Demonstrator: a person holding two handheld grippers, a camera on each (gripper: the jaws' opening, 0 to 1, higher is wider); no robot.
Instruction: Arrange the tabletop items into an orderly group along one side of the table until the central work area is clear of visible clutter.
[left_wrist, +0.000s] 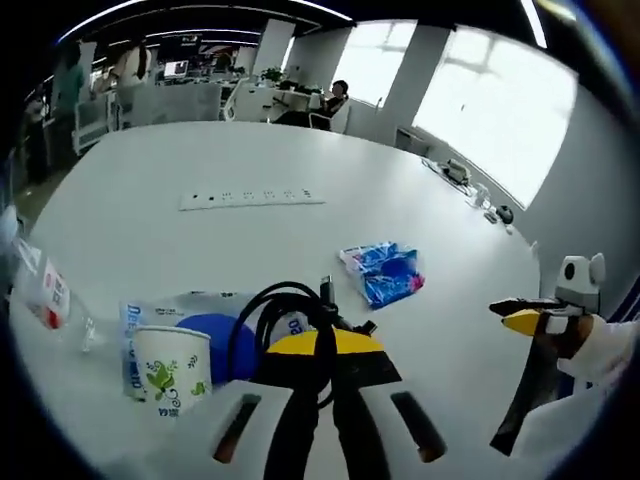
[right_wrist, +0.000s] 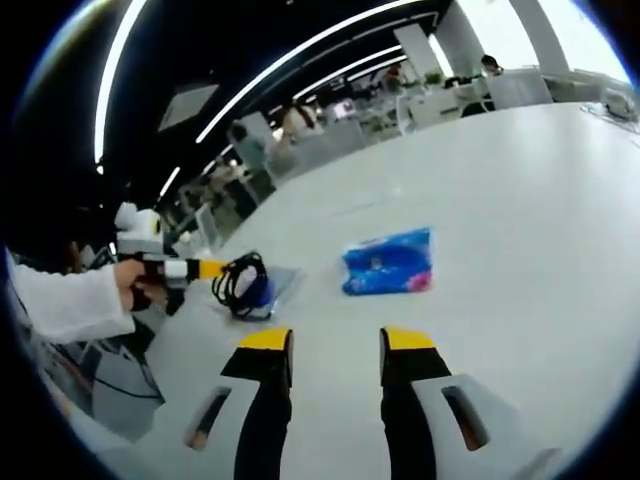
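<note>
Left claw clenched on looped black cable, right claw released before crinkly blue packet

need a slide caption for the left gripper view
Left tool shut on a black cable coil, beside a paper cup on the white table.

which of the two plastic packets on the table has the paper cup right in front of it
The clear packet with blue lettering, beside the paper cup; the blue packet lies apart.
</note>
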